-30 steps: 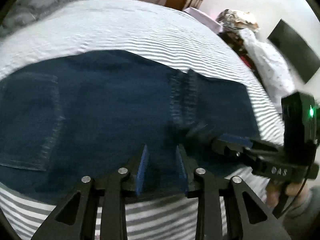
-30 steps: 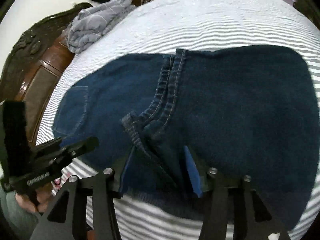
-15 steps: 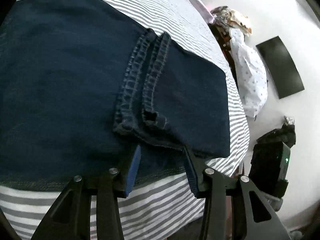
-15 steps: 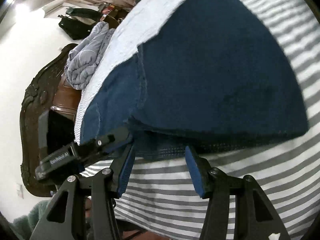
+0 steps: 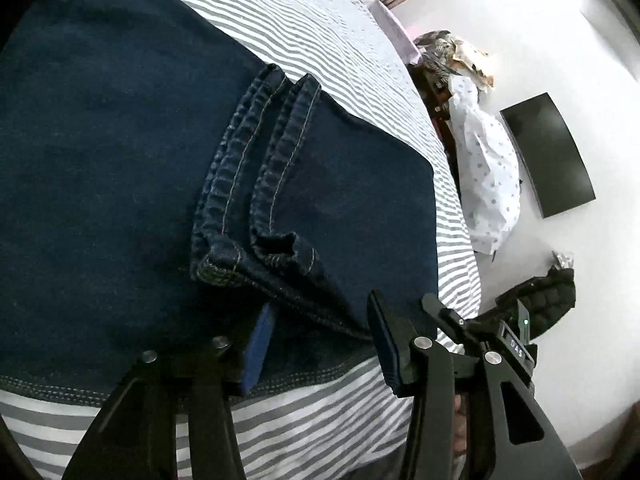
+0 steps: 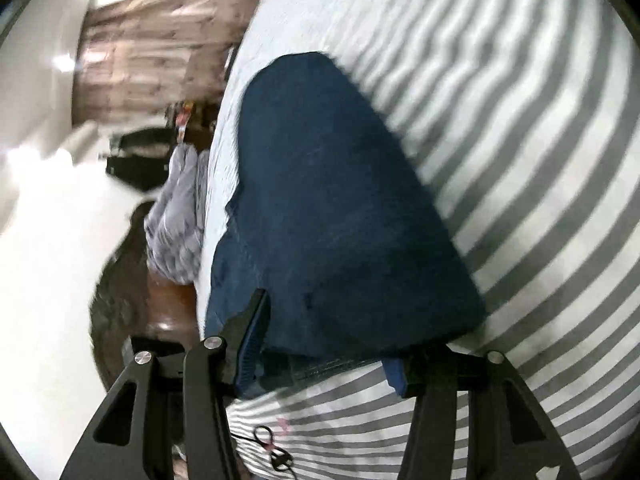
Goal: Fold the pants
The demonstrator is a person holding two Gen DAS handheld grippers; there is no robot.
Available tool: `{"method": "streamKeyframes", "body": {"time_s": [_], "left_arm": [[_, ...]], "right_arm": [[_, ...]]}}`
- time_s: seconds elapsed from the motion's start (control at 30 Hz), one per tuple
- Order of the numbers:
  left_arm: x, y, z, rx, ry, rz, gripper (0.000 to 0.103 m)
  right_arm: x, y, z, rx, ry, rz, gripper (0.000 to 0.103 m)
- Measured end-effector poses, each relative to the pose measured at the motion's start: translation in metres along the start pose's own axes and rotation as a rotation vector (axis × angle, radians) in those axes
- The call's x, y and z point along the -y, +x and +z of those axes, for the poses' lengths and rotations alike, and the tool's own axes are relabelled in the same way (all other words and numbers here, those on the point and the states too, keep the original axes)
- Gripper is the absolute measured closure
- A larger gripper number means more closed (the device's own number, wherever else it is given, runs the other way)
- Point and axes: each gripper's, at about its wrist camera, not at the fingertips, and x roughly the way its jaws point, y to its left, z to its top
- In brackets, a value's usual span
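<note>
Dark blue jeans (image 5: 120,168) lie folded on a grey-and-white striped bed (image 5: 320,420). The leg hems (image 5: 256,184) rest on top, stitched edges side by side. My left gripper (image 5: 320,344) is open and low at the jeans' near edge, its fingers straddling the hem end. My right gripper (image 6: 328,344) is open, with its blue pads on either side of the folded end of the jeans (image 6: 340,220); nothing is clamped. The right gripper also shows in the left wrist view (image 5: 500,340), at the bed's edge.
A grey quilted cloth (image 6: 176,224) lies on a dark wooden headboard (image 6: 120,280) to the left. A white dotted garment (image 5: 488,176) and a black wall screen (image 5: 548,156) are beyond the bed's right edge. A black jacket (image 5: 540,296) lies nearby.
Both grippers have swung and dropped toward the jeans' near edge. The right wrist view has rotated sharply and is blurred. Both grippers stay open.
</note>
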Motion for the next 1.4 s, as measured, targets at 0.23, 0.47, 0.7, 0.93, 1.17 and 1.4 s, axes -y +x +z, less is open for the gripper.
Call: {"method": "streamKeyframes", "body": {"time_s": [0.23, 0.47, 0.7, 0.93, 1.17, 1.4], "left_arm": [[0.003, 0.005, 0.004, 0.055, -0.064, 0.032, 0.053], [-0.013, 0.011, -0.002, 0.073, -0.191, 0.081, 0.053], [-0.011, 0.018, 0.004, 0.091, -0.155, 0.174, 0.080], [0.018, 0.002, 0.005, 0.118, 0.003, 0.226, 0.082], [0.030, -0.051, 0.015, 0.194, 0.100, 0.246, 0.082], [-0.057, -0.051, 0.000, 0.135, -0.097, 0.290, 0.082]], "right_arm": [[-0.004, 0.003, -0.003, 0.010, -0.019, -0.016, 0.056], [0.001, 0.002, 0.001, 0.003, -0.017, -0.010, 0.056], [0.006, -0.004, 0.004, 0.040, 0.011, -0.029, 0.063], [0.013, -0.005, 0.007, 0.028, 0.050, -0.041, 0.086], [-0.033, 0.008, -0.005, 0.001, -0.080, -0.037, 0.089], [-0.046, 0.057, -0.028, -0.119, -0.154, -0.116, 0.091]]}}
